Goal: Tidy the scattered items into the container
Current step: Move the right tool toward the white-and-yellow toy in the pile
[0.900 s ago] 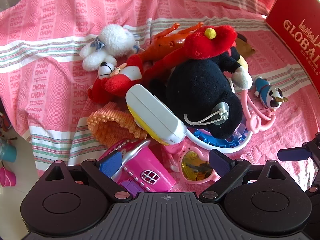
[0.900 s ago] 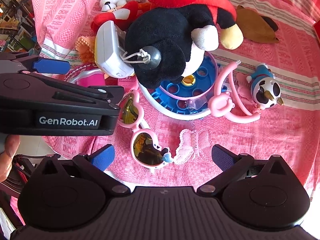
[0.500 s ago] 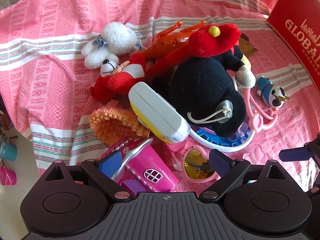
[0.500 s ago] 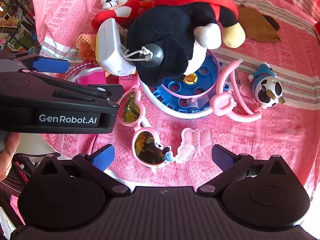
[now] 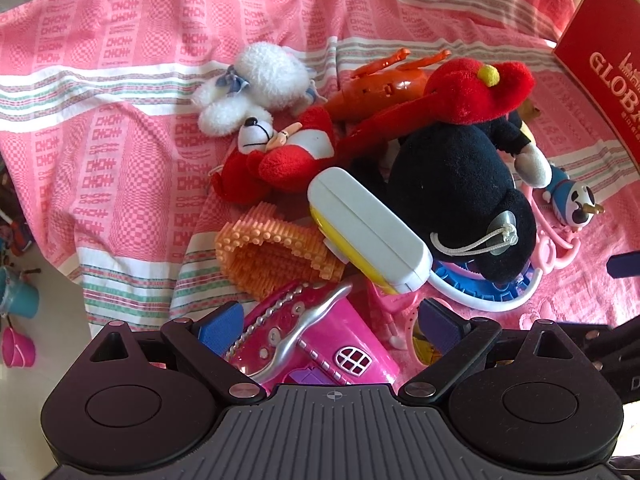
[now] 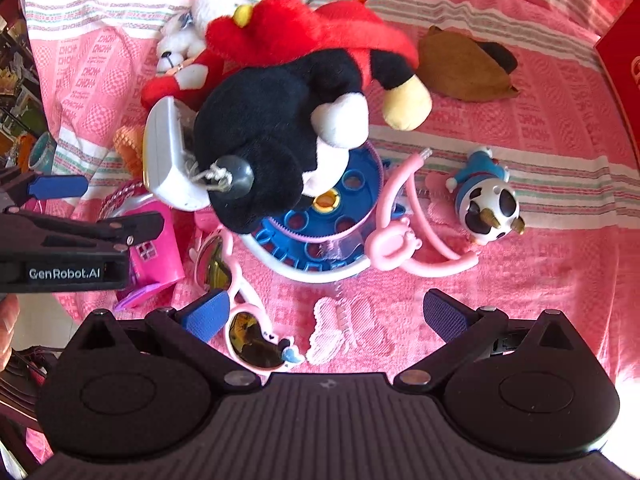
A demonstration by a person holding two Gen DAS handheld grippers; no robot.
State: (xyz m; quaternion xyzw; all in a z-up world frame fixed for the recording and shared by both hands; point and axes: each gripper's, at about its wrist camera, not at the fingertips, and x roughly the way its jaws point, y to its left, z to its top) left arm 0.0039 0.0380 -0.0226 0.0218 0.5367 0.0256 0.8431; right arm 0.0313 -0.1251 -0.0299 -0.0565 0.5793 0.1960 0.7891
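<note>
Below my left gripper (image 5: 330,326), jaws spread wide, nothing held: pink toy house (image 5: 332,344) between its fingers. My right gripper (image 6: 324,314) also wide open, empty, over heart-shaped pink sunglasses (image 6: 248,328) and white butterfly clip (image 6: 340,328). Toy pile centre on pink cloth (image 5: 120,80): black plush mouse (image 5: 460,184), red plush (image 5: 476,88), white toy phone (image 5: 368,224). Red box (image 5: 600,72) far right.

A pink checked cloth (image 5: 120,80) with white and green stripes covered the surface. Past its left edge, on the pale floor (image 5: 44,312), stood a teal cup (image 5: 22,300) and what looked like a small pink bucket (image 5: 16,348).
</note>
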